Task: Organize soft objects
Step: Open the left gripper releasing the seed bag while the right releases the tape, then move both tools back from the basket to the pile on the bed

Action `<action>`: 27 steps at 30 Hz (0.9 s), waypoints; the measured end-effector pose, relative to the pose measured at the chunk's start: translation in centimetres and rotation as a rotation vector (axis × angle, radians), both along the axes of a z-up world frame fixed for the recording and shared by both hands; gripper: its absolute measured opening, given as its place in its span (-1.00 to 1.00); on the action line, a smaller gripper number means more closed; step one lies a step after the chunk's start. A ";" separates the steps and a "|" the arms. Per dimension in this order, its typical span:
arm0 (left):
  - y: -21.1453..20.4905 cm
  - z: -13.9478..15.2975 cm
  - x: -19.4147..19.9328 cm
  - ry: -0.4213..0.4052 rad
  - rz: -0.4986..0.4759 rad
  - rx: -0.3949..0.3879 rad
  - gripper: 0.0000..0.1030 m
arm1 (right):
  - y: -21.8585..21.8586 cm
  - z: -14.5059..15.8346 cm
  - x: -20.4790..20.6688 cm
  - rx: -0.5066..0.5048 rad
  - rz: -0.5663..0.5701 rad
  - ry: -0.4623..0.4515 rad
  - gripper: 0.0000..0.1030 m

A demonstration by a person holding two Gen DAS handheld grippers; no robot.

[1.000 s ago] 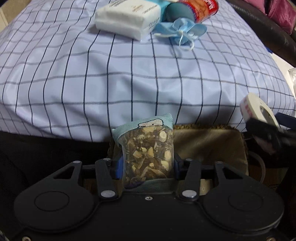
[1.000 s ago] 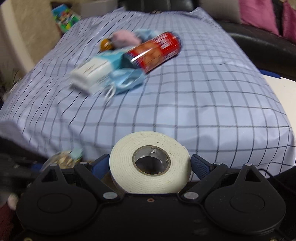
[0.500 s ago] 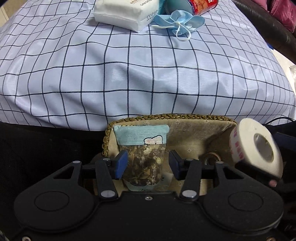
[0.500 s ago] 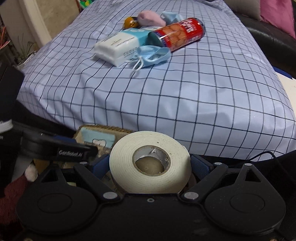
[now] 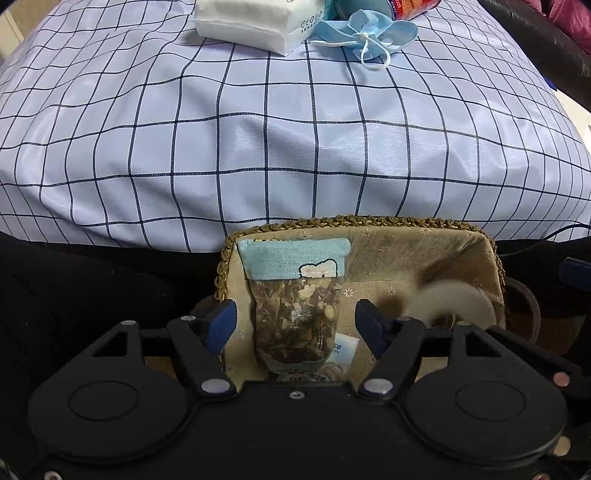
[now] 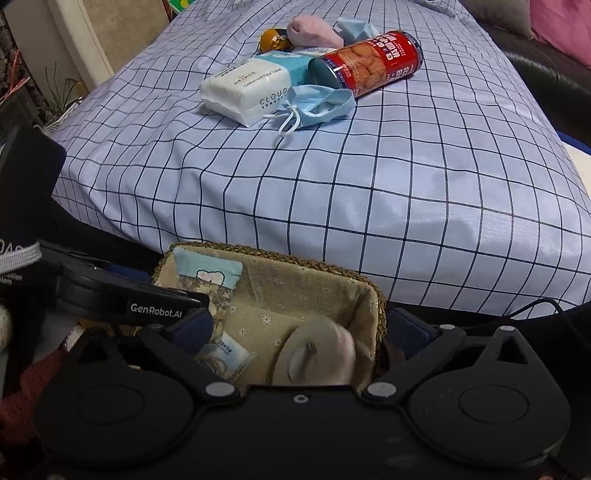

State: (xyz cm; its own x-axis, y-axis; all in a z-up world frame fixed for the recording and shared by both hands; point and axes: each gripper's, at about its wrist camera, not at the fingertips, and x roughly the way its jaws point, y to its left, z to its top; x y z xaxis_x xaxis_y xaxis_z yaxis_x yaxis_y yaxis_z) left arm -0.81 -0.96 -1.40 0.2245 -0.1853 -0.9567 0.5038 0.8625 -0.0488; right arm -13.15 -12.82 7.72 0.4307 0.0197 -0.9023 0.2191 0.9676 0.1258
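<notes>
A bed (image 6: 406, 177) under a checked sheet fills the far part of both views; a basket (image 5: 406, 223) stands at its near edge. Left on the bed are a tissue pack (image 6: 245, 90), a can (image 6: 369, 61), a face mask (image 6: 317, 105) and, farther off, a pink bundle (image 6: 312, 31).

The left gripper (image 5: 295, 325) has just been opened: its fingers (image 5: 221, 325) are parted, clear of the pouch (image 5: 295, 295), which was clamped a second ago and now stands at the basket's left wall. The right gripper (image 6: 299, 332) has likewise been released, and the tape roll (image 6: 314, 356) lies blurred in the basket's right half. Both placements are judged done.

The roll is smeared by motion, the can is cut off in the left view, and items beneath the pouch cannot be made out.
</notes>
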 end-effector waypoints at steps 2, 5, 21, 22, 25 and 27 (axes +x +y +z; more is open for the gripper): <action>0.0 0.1 0.0 -0.004 0.002 0.002 0.29 | -0.1 -0.1 -0.1 -0.003 -0.008 0.001 0.99; 0.0 0.1 0.0 -0.006 0.002 0.005 0.29 | -0.4 -0.2 0.0 -0.003 -0.022 0.006 0.99; -0.2 0.4 0.1 -0.011 0.008 0.019 0.31 | -0.2 -0.4 0.3 -0.010 -0.030 0.009 0.98; -0.1 0.5 0.1 -0.012 0.010 0.018 0.31 | -0.3 -0.4 0.4 -0.010 -0.030 0.008 0.98; -0.2 0.8 0.3 -0.018 0.011 0.008 0.31 | -0.5 -0.5 0.6 -0.013 -0.034 0.006 0.98; -0.2 1.1 0.4 -0.029 0.010 0.000 0.31 | -0.8 -0.5 0.8 -0.020 -0.038 0.002 0.98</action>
